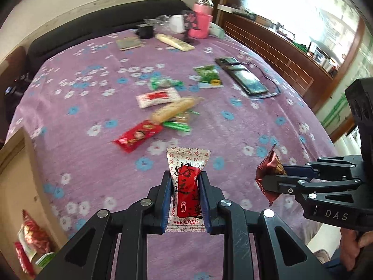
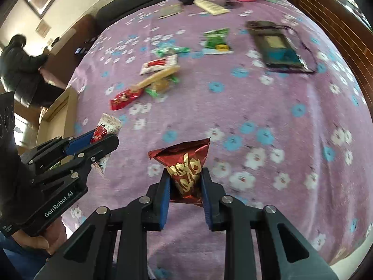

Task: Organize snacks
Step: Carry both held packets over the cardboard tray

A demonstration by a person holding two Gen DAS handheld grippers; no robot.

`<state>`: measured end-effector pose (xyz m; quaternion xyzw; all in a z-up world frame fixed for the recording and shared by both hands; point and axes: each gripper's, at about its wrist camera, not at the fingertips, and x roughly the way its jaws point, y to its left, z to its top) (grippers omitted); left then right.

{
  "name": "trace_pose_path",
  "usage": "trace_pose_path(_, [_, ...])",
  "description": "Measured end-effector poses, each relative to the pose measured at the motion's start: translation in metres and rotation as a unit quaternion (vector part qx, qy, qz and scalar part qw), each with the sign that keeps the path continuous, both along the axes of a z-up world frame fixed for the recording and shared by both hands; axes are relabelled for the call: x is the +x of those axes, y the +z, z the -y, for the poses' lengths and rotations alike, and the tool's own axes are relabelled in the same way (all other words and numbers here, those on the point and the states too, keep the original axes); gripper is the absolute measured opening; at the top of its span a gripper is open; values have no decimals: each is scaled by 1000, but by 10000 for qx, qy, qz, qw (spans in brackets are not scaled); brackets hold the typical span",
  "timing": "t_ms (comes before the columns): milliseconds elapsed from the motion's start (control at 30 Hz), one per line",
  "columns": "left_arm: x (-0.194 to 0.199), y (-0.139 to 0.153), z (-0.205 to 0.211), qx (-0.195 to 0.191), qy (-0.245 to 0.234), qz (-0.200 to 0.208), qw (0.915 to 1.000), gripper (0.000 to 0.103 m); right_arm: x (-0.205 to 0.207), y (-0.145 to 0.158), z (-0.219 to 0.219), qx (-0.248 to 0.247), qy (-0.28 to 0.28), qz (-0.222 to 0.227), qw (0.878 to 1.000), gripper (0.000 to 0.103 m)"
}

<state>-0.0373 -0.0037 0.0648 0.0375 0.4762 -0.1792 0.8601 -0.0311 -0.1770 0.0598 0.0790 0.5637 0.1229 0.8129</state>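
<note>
A counter (image 1: 81,140) under purple flowered cloth stands beside a bright window. The left tongs (image 1: 185,193) pinch one white-and-red candy (image 1: 187,186), long axis pointing away; the right tongs (image 2: 185,191) pinch one dark red packet (image 2: 186,170) above the near edge. Roughly seven snacks lie mid-counter.

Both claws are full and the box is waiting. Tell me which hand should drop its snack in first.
Left, probably. The cardboard box with snacks already inside sits at the table edge on the left claw's side, near its white-and-red candy. The right claw, holding the dark red packet, would have to cross over.
</note>
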Motion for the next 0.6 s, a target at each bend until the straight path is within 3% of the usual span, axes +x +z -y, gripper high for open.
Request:
trace_pose_path(333, [-8, 19, -74, -141, 875, 213, 9958, 23, 16, 12, -66, -62, 808, 148, 9966, 24])
trace_pose_path(600, [-25, 29, -149, -155, 1700, 326, 9848, 23, 20, 29, -136, 40, 1639, 332, 9859, 24])
